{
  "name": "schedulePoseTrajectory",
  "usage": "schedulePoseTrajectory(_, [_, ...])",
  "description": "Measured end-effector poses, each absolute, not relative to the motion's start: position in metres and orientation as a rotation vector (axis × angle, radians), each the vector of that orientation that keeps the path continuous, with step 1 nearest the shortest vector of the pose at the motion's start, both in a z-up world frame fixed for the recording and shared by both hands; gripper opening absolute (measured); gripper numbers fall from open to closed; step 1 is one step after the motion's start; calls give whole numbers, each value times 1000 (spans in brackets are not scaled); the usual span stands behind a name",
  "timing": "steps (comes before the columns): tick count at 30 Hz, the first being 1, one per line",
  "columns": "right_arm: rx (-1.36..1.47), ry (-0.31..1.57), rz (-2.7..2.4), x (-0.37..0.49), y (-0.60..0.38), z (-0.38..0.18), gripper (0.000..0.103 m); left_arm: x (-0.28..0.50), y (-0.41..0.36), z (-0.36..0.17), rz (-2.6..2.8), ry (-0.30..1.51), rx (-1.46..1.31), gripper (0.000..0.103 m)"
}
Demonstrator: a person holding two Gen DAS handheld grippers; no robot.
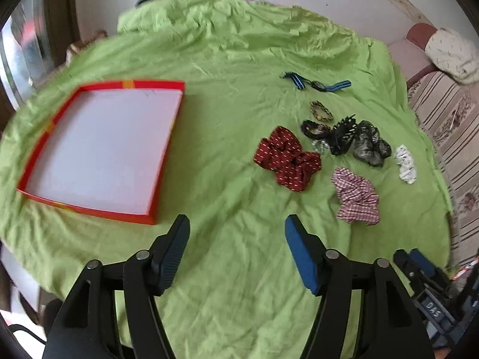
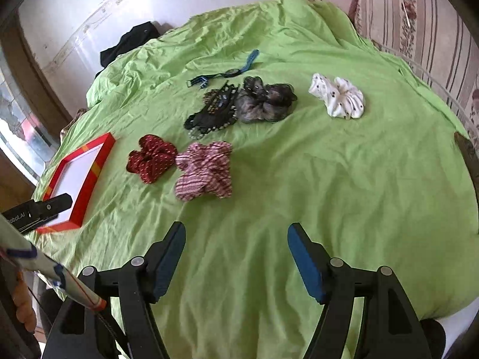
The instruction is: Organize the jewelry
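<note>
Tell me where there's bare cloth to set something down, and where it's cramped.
Free: the green cloth between the red tray and the red dotted scrunchie; also the near stretch before both tools. The tray's white floor is bare. Crowded: black clips, dark scrunchie and bracelets bunch together.

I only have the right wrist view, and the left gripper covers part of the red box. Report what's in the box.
Observer: In the left wrist view the red box is empty, with only its white floor showing.
Operator: Check the left gripper's jaws.
Observer: The left gripper has its jaws open with nothing between them, over bare green cloth.
Operator: Look beyond the black claw clip.
Observer: A small brown patterned hair tie lies just past it.
</note>
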State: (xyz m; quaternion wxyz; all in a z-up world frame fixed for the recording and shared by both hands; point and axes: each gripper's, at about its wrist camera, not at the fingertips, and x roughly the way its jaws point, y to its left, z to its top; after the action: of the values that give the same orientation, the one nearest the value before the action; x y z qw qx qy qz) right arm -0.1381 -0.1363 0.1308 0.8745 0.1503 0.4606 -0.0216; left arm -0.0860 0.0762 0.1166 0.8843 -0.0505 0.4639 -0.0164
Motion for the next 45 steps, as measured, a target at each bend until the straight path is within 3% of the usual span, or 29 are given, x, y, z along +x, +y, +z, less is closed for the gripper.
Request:
schedulePoseTrajectory(2, [288, 965, -52, -139, -129, 131, 79, -95, 72, 122, 6, 924, -52, 82])
schedulePoseTrajectory(6, [288, 962, -50, -139, -126, 132, 79, -103, 66, 131, 10, 894, -11, 85])
schedulePoseTrajectory(39, [326, 1006, -86, -123, -149, 97, 81, -78, 39, 93, -6, 969, 93, 86])
schedulePoseTrajectory(45, [310, 981, -68, -112, -151, 109, 81, -49, 65, 106, -37, 974, -16, 86])
